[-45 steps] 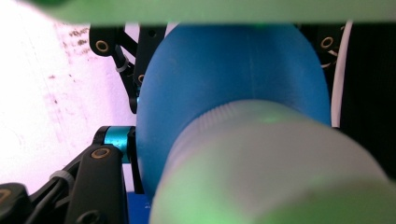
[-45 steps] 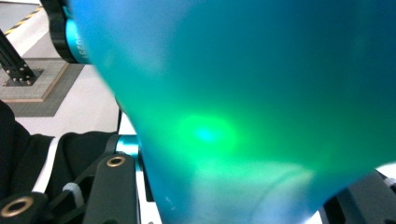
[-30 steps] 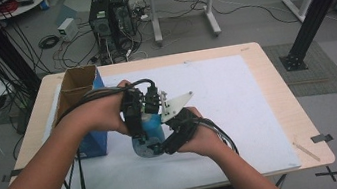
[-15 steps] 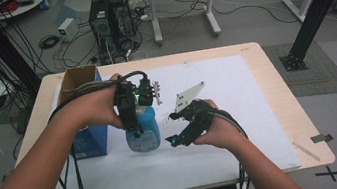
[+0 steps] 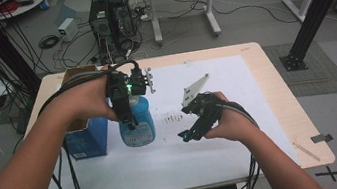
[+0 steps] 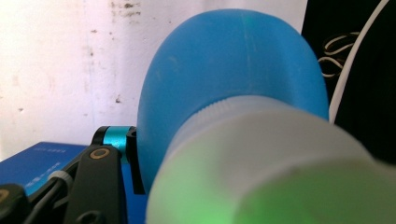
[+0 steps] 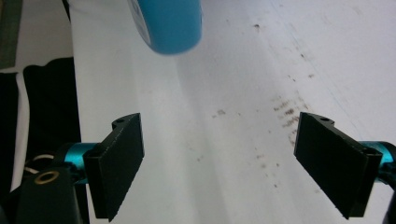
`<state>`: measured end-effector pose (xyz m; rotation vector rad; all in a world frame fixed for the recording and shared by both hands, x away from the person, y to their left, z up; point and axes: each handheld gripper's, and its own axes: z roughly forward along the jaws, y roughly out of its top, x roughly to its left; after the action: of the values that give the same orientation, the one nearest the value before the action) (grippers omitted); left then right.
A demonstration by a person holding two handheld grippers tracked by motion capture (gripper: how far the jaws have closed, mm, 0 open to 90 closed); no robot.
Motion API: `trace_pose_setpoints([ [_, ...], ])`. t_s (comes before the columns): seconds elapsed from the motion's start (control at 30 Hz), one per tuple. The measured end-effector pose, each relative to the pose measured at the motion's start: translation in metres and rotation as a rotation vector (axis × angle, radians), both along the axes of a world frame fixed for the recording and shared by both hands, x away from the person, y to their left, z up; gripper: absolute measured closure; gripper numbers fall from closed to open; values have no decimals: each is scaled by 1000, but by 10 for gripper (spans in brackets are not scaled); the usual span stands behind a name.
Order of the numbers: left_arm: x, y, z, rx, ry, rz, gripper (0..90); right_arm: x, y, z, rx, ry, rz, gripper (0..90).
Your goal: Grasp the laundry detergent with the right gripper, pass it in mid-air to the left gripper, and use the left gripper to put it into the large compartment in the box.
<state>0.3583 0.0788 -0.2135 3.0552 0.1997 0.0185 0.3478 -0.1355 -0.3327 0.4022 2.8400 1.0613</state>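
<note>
A blue plastic bottle (image 5: 142,128) with a white neck hangs upright over the left of the white sheet (image 5: 245,83). My left gripper (image 5: 130,113) points down and is shut on its top. In the left gripper view the bottle (image 6: 233,70) bulges just past the white neck (image 6: 261,140). My right gripper (image 5: 190,132) stands apart to the bottle's right. Its jaws have just been opening, and nothing is between them (image 7: 229,158), only bare sheet. The bottle's base (image 7: 170,21) shows at the top of the right gripper view.
A blue carton (image 5: 87,139) stands just left of the bottle, with an open cardboard box (image 5: 78,76) behind it. Dark specks (image 5: 174,118) mark the sheet between the grippers. A thin stick (image 5: 306,150) lies near the table's right front corner.
The right gripper came off the bottle and drew away to the right with its jaws spreading. The left gripper kept its hold and raised the bottle slightly.
</note>
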Motion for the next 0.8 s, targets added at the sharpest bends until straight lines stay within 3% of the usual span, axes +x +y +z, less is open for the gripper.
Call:
trace_pose_setpoints([
  [0.43, 16, 24, 34, -34, -4, 138, 401, 15, -18, 10, -100, 30, -28, 128],
  [0.47, 19, 30, 40, -42, 3, 173, 401, 15, -18, 10, -107, 38, -34, 127],
  [0.53, 21, 33, 43, -44, 8, 189, 400, 16, -19, 9, -115, 39, -37, 126],
  [0.6, 25, 43, 51, -58, 26, 249, 400, 18, -20, 8, -133, 47, -35, 124],
  [0.67, 25, 43, 51, -58, 26, 249, 400, 18, -20, 7, -139, 51, -39, 124],
  [0.7, 29, 54, 61, -55, 25, 310, 400, 20, -20, 6, -164, 51, -41, 124],
  [0.8, 31, 64, 70, -52, 14, 355, 398, 24, -19, 6, -199, 50, -39, 124],
])
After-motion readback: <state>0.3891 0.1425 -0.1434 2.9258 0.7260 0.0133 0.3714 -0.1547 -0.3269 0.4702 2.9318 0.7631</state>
